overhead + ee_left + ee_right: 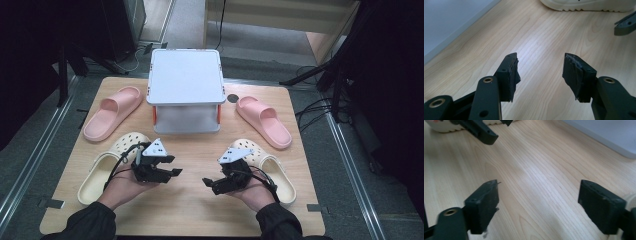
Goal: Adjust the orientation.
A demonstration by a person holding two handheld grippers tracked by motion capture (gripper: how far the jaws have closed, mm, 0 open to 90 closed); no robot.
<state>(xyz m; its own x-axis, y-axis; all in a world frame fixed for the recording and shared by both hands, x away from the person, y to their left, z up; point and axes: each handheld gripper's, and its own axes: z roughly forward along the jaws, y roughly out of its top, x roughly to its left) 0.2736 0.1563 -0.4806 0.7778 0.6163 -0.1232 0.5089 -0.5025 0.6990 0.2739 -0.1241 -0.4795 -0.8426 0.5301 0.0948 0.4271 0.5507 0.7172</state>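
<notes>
— Holding anything in our left hand-held gripper [172, 165] or right hand-held gripper [207, 183]?
— No, both gape wide, empty, above bare table [190, 200]. Cream clogs [107, 167] [272, 167] lie just outside them; the grey stand [185, 90] sits ahead.
</notes>
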